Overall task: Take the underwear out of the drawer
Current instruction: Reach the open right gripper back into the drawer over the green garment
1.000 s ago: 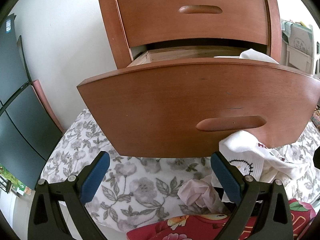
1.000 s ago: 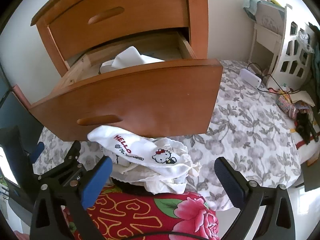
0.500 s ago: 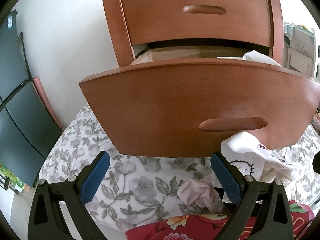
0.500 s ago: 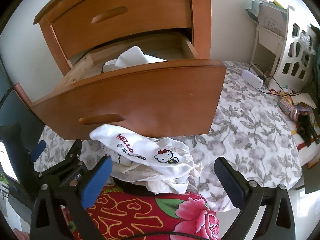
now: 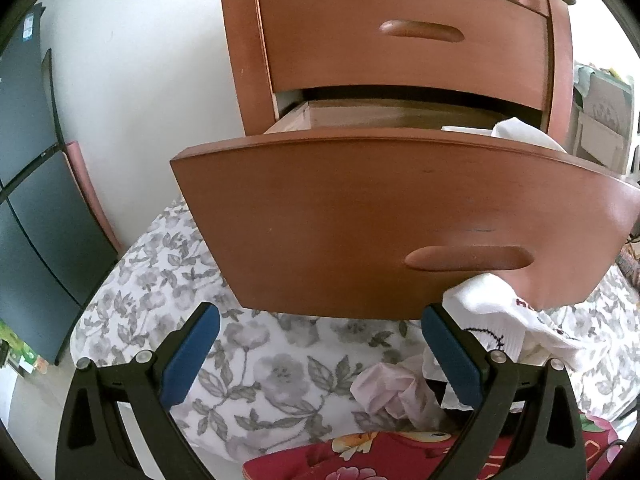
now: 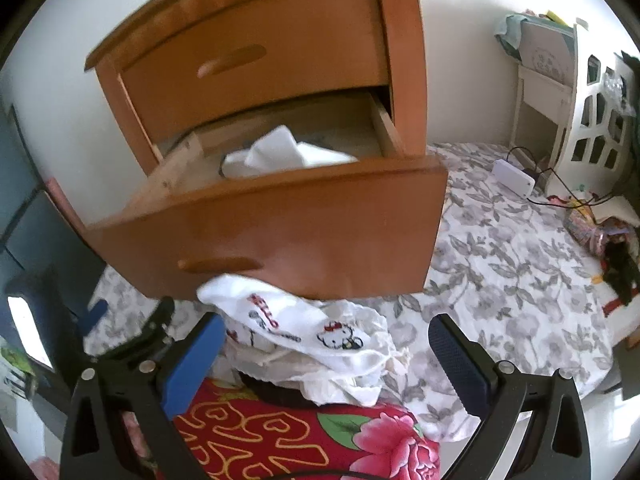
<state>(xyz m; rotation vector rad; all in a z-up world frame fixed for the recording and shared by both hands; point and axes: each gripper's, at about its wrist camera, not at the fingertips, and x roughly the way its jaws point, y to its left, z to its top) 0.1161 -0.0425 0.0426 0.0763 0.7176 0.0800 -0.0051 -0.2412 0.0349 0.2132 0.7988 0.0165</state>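
Inside, a white folded garment lay in the pulled-out lower drawer of the wooden nightstand, its crest poking above the drawer front, which probably made it the next piece to lift. Several pieces already lay outside: a white pair printed with a cartoon cat topped a crumpled heap on the floral bedsheet just below the drawer front, with a pale pink piece beside it, near a red flowered quilt. The right gripper hung over that heap with its blue pads spread wide and nothing between them, seemingly free to reach up. The left gripper faced the drawer front, equally wide open and empty, likely waiting its turn.
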